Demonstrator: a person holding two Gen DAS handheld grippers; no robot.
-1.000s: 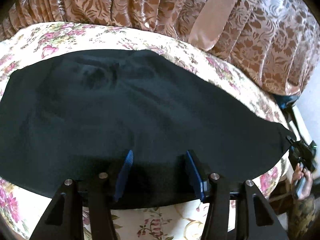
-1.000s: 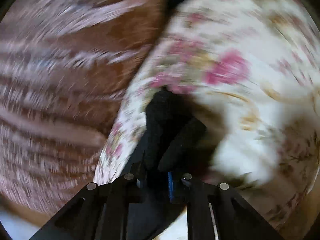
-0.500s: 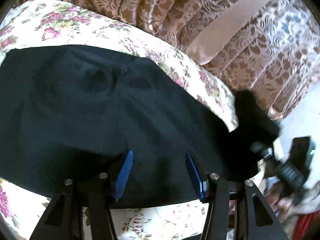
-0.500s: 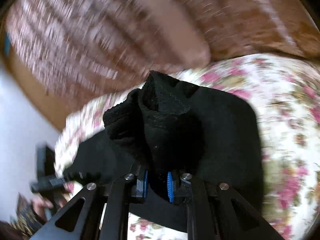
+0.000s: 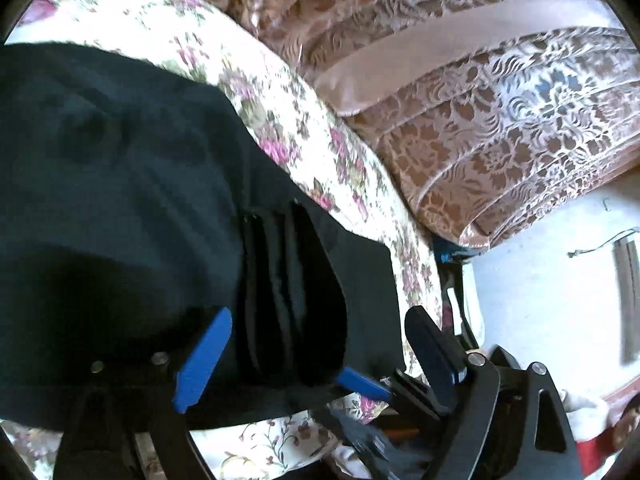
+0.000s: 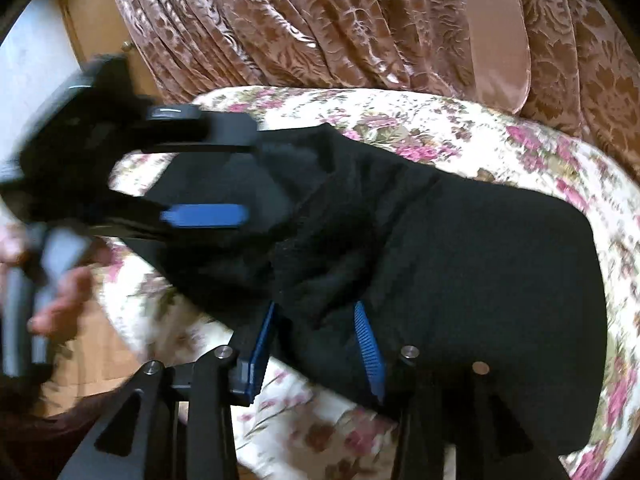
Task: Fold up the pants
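Note:
The black pants point(image 5: 132, 184) lie on the flowered bedspread point(image 5: 280, 92), with one end folded over onto the rest; the doubled layer shows in the right wrist view point(image 6: 460, 248). My left gripper point(image 5: 316, 344) is open above the folded edge, and it also shows blurred in the right wrist view point(image 6: 208, 176). My right gripper point(image 6: 316, 320) is open, its blue pads point(image 6: 370, 348) either side of a bunched fold of the pants.
A brown patterned curtain point(image 5: 460, 92) hangs behind the bed. A pale wall point(image 5: 540, 280) and the bed's edge are at the right. A hand point(image 6: 60, 296) holds the left gripper's handle at the left of the right wrist view.
My right gripper carried the pants end over onto the rest and has opened. My left gripper stayed open and turned right.

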